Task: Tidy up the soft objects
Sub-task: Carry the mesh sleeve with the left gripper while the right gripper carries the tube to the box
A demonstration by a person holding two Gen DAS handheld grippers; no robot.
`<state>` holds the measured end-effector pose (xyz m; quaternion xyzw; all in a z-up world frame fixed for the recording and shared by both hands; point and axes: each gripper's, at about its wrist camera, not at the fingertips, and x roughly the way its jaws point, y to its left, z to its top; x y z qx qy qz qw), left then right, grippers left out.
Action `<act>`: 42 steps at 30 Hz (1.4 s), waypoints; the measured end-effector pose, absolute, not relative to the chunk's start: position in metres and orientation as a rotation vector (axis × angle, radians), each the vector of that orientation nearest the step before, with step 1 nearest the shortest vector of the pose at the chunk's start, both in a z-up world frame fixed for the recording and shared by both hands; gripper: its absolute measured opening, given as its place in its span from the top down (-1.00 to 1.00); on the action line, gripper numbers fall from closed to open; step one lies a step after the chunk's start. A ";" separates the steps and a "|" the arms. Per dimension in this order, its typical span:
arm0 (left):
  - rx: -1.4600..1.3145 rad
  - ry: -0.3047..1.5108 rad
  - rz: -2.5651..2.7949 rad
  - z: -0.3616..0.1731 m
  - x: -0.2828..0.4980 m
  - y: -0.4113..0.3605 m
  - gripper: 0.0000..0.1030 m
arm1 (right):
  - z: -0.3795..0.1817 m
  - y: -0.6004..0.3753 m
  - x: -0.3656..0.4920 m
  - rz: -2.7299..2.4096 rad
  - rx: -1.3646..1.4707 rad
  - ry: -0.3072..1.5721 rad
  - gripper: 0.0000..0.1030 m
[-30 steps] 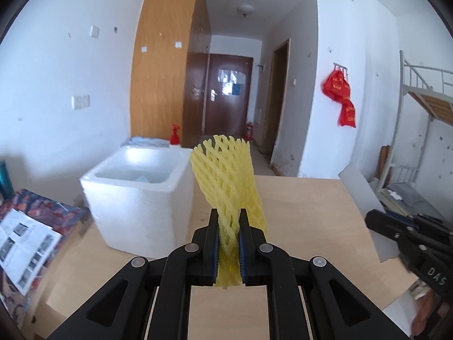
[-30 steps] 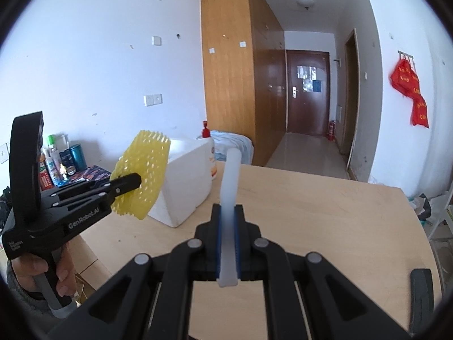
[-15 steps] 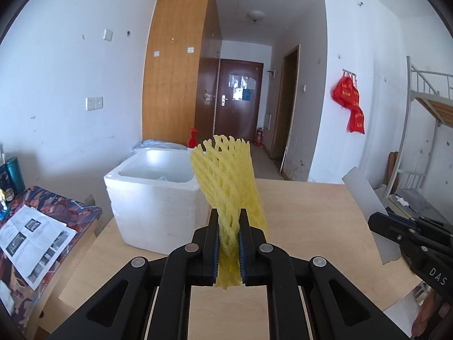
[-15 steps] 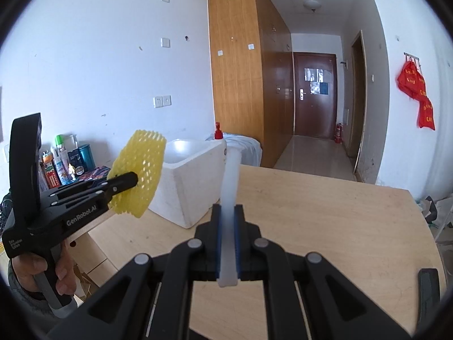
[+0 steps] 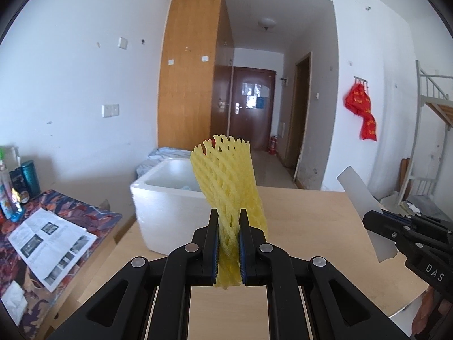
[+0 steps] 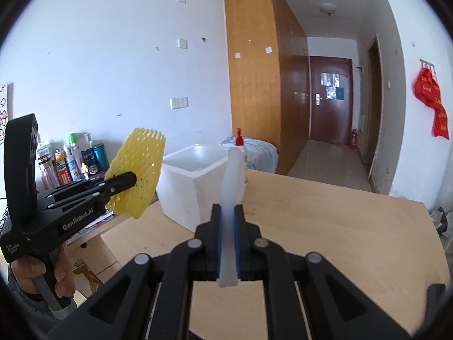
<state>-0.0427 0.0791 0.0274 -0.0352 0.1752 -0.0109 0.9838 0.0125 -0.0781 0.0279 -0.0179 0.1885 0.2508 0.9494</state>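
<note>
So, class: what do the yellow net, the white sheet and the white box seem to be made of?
Yellow net: likely foam mesh, matte, with an open lattice.
White sheet: probably thin foam, translucent, slightly bent.
White box: looks like expanded polystyrene, with thick, matte, grainy walls.

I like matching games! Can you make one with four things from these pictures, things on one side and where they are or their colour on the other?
Things:
1. yellow foam net
2. white foam sheet
3. white foam box
4. red cloth

Places:
A. hanging on the wall
B. standing on the wooden table
C. held in the right gripper
D. held in the left gripper

Pairs: 1-D, 2-C, 3-B, 4-A
</note>
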 end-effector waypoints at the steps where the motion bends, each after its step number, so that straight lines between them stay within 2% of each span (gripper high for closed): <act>1: -0.073 0.351 -0.013 0.028 -0.043 0.082 0.77 | 0.029 -0.075 0.014 0.521 -0.039 0.382 0.81; 14: -0.087 0.338 0.121 0.031 -0.052 0.120 0.77 | 0.034 -0.037 0.026 0.661 -0.056 0.371 0.81; 42: -0.105 0.351 0.146 0.032 -0.019 0.136 0.77 | 0.038 -0.015 0.062 0.677 -0.063 0.399 0.81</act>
